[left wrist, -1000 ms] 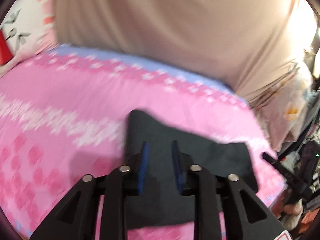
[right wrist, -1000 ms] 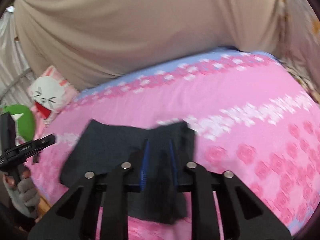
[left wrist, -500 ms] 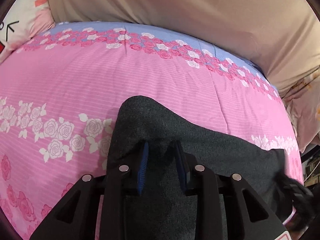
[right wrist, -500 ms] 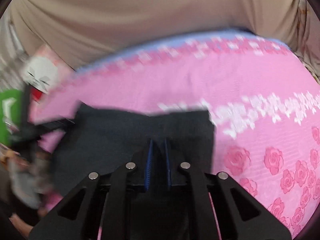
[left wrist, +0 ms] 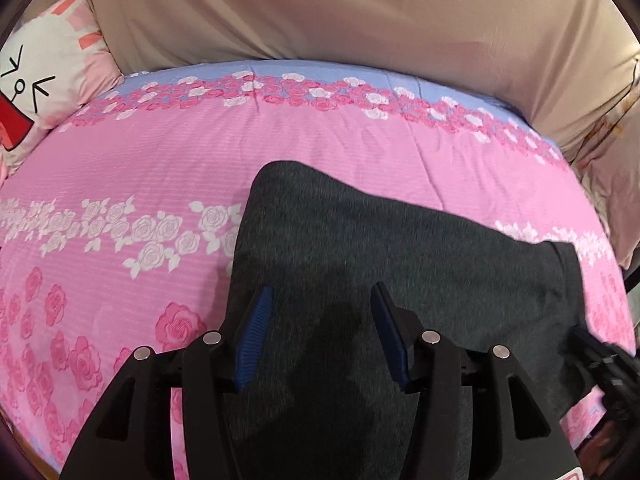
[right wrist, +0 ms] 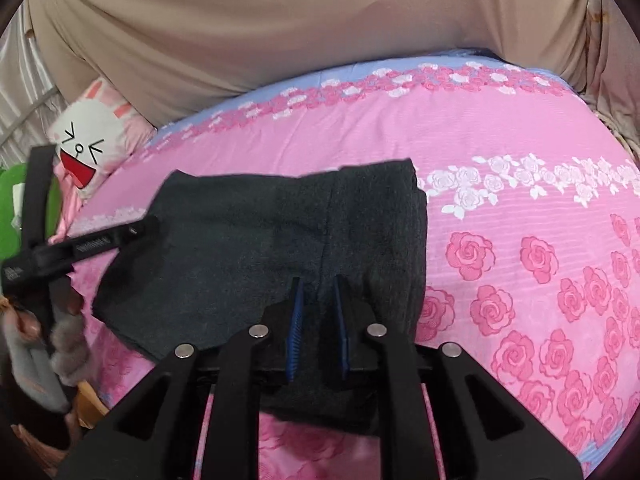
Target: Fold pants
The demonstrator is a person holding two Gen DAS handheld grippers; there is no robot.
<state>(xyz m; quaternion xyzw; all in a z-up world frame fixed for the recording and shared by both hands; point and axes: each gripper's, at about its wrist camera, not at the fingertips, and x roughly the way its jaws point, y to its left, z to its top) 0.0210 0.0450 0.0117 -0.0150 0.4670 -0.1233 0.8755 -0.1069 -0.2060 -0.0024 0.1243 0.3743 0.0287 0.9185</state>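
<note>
pink floral bed (left wrist: 360, 148) is carrying folded pants (left wrist: 360, 248); left tool (left wrist: 320, 300) is opening, released, right tool (right wrist: 318, 292) is opening around cloth.

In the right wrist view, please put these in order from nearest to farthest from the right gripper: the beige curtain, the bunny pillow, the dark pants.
1. dark pants, directly under the right gripper.
2. bunny pillow, far left.
3. beige curtain, behind the bed.

Small print on left gripper (right wrist: 100, 242) — blurred, no readable text anywhere
</note>
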